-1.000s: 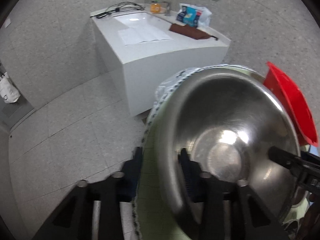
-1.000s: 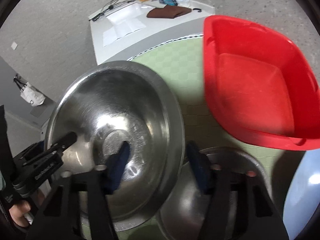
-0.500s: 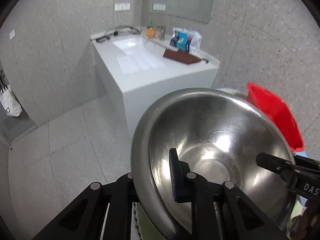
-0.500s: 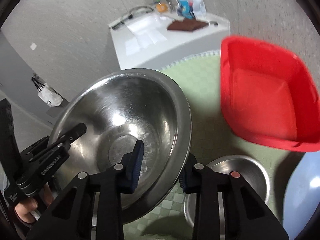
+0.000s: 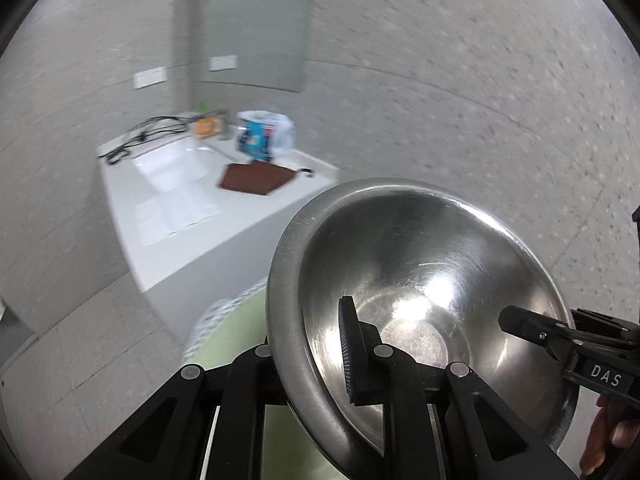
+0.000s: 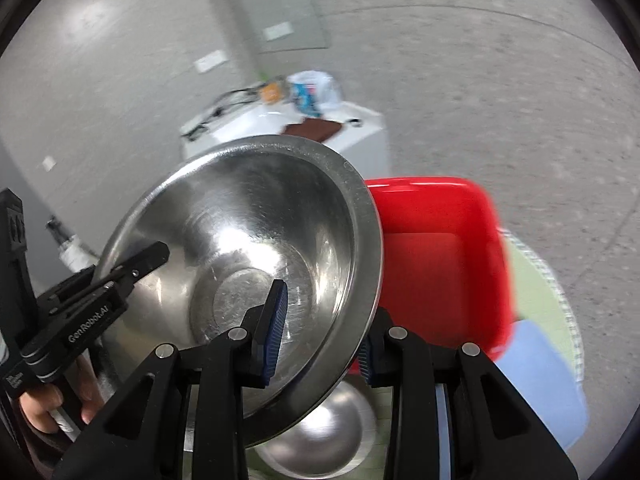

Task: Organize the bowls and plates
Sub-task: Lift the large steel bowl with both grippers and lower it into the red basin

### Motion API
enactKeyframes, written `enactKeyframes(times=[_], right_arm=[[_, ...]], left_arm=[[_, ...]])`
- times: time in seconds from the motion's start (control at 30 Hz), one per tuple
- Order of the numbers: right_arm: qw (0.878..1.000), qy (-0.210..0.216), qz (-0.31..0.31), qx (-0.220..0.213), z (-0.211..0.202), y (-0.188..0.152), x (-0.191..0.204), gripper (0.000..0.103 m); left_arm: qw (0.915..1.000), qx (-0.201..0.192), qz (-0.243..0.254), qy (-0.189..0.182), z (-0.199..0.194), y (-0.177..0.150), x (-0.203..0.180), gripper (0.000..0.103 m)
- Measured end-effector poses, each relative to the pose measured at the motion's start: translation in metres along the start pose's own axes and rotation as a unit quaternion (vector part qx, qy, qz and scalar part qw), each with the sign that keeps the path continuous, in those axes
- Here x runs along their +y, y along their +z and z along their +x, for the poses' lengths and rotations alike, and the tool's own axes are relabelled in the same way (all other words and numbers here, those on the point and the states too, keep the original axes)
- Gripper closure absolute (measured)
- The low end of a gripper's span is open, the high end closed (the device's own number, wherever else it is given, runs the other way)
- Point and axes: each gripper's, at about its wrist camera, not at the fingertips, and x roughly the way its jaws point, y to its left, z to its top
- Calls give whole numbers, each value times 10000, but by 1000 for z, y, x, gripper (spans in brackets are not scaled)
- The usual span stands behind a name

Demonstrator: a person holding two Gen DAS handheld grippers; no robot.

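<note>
A large steel bowl (image 5: 424, 264) is held in the air between both grippers, tilted up toward the cameras. My left gripper (image 5: 308, 356) is shut on its left rim, one pad inside and one outside. My right gripper (image 6: 320, 332) is shut on its right rim the same way. The bowl also fills the middle of the right wrist view (image 6: 248, 256). Each gripper shows in the other's view, clamped on the opposite rim. A smaller steel bowl (image 6: 320, 436) sits below on the green cloth.
A red plastic basin (image 6: 436, 260) stands on the green checked tablecloth (image 6: 536, 284) just right of the lifted bowl. A pale blue plate (image 6: 548, 376) lies at the right. A white counter (image 5: 192, 204) with a sink, bags and a brown cloth stands behind.
Both grippers have lifted the large bowl well up off the table and tipped it upward. The small bowl stays below on the cloth.
</note>
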Motion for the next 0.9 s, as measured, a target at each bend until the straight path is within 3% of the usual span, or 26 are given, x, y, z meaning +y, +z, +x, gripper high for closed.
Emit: enactKeyframes(times=[0.13,0.37,0.6,0.7,0.8,0.9], right_arm=[[9993,-167,304,165,16,7,-45,72],[9960,-316,597,587,50,-1,-97,71],[9949,-474,490,747,70,-2,-111,69],[9938,-472,524,859,82,-3,-115,69],[9932,-423,589,906,90,-5,-119,67],[9932,-283,646,927,88,-5,-117,57]], left_arm=[[9990,344,183,-196,59,13,-23,91],[9953,815,515,-108,136,20,-52,90],[9923,1107,557,27,192,26,-68,88],[9905,1255,548,123,197,26,-74,84],[9897,1320,555,35,201,26,-78,72],[9889,1373,564,-25,200,24,-83,55]])
